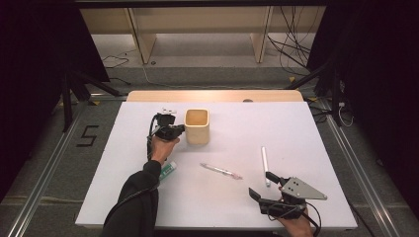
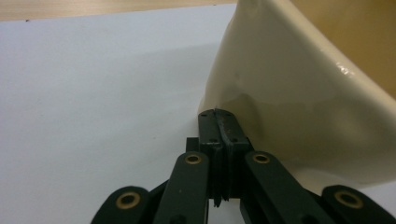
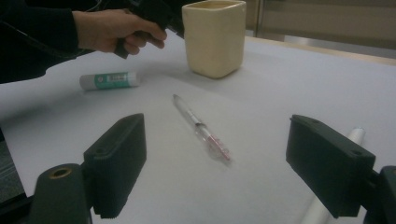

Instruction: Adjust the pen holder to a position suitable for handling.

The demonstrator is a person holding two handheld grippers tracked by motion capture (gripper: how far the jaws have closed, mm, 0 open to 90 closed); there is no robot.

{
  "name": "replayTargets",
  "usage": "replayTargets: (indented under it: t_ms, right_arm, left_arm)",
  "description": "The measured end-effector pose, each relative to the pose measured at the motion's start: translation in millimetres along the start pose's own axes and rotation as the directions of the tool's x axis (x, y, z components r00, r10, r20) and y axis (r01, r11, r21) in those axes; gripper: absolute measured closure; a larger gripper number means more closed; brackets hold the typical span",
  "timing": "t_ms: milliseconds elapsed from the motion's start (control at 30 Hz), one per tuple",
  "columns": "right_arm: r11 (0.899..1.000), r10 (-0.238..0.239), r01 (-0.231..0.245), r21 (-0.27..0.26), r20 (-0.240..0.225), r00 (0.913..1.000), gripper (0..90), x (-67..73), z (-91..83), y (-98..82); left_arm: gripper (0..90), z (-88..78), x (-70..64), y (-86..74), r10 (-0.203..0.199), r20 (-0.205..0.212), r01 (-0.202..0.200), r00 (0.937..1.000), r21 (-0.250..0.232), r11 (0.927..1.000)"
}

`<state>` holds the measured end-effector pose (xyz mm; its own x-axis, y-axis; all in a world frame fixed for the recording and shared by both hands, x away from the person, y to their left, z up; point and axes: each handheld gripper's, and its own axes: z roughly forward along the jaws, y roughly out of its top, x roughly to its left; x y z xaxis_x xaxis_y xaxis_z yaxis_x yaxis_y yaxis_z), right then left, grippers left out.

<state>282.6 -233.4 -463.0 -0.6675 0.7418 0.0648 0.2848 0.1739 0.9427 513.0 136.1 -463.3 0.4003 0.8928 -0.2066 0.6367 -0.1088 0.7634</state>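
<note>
Cream cup (image 1: 197, 126) beside shut L tongs (image 2: 219, 114)

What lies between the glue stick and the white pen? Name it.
A clear pen with pink inside lies on the table between the glue stick and the white pen, seen in the high view.

High view: looks forward and down from above the near edge of the white table (image 1: 296, 128), taking in the whole surface and the floor beyond its far edge.
Left gripper view: low, very close to the cream cup (image 2: 299, 79), facing the table's far edge.
Right gripper view: low over the near right corner, looking across toward the far left.
Shared: cup (image 3: 215, 37), clear pen (image 3: 201, 128), glue stick (image 3: 109, 80), white pen (image 3: 327, 200).
</note>
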Motion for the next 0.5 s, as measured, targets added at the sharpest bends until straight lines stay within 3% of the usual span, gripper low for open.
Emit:
replayTargets:
  t_ms: [500]
  right_arm:
    - [1.000, 0.001, -0.001, -0.001, -0.003, 1.0000, 20.9, 0.1, 0.1, 0.2]
  left_arm:
    - [89.2, 12.3, -25.9, 5.3, 0.012, 0.025, -0.013, 0.9996, 0.010, 0.9999]
